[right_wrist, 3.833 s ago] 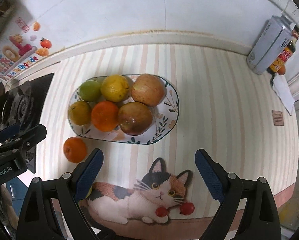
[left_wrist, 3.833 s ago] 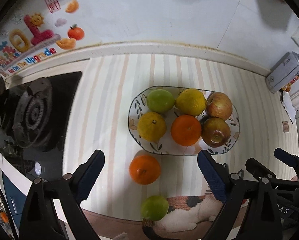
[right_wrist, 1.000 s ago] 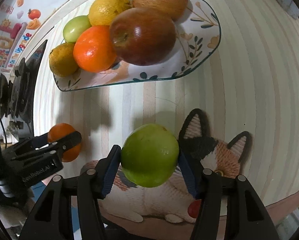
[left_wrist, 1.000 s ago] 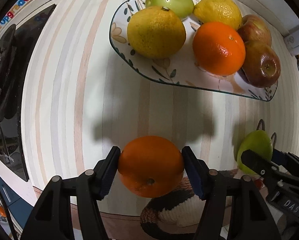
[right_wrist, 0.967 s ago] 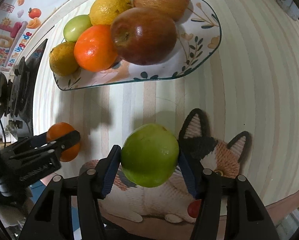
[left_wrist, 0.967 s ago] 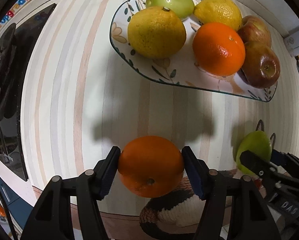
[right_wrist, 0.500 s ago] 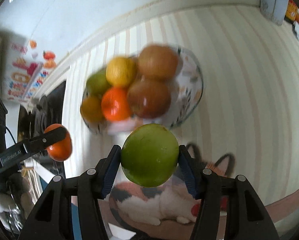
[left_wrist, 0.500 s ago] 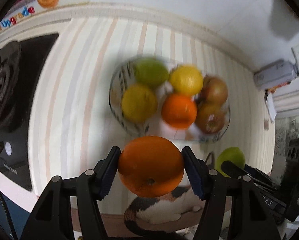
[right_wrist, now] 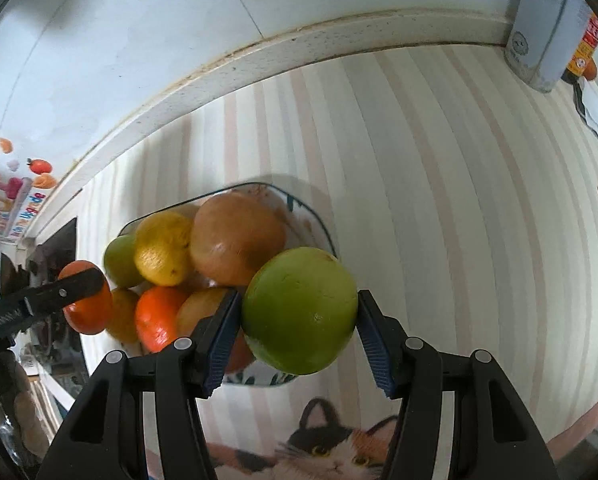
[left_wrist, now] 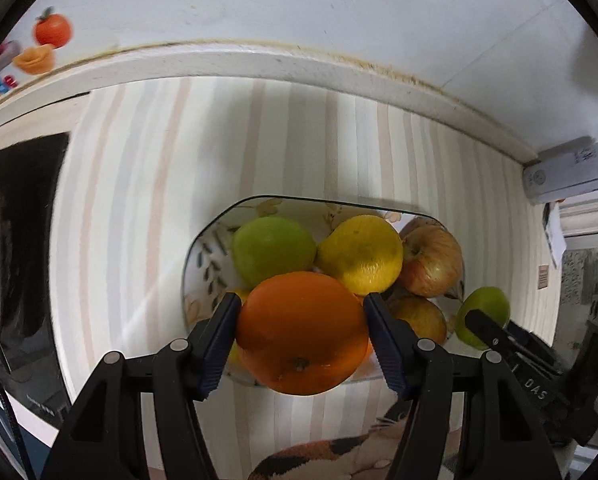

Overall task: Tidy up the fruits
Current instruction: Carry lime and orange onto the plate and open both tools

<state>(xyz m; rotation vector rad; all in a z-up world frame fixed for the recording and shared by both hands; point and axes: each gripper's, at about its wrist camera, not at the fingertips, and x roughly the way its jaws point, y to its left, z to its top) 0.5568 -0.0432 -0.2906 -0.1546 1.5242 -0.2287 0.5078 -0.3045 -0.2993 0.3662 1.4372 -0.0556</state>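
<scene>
My left gripper [left_wrist: 301, 340] is shut on an orange [left_wrist: 303, 332] and holds it in the air over the near edge of the patterned plate [left_wrist: 203, 256]. My right gripper [right_wrist: 299, 332] is shut on a green citrus fruit [right_wrist: 299, 308], held above the plate's right end [right_wrist: 319, 224]. The plate holds a green fruit [left_wrist: 273, 250], a yellow lemon [left_wrist: 361, 254], apples [left_wrist: 433, 260], an orange [right_wrist: 157, 316] and another yellowish fruit, partly hidden. The right gripper with the green fruit shows in the left wrist view [left_wrist: 483, 320]; the left one with the orange shows in the right wrist view [right_wrist: 85, 298].
A black gas hob [left_wrist: 15, 248] lies at the left. A cat-shaped mat [right_wrist: 331, 448] lies at the counter's near edge. A white carton [right_wrist: 547, 24] and bottles stand at the back right by the wall. A striped cover [left_wrist: 147, 184] lies on the counter.
Both grippers have lifted their fruit off the counter and moved forward over the plate; a second ago the orange and green fruit were low near the cat mat.
</scene>
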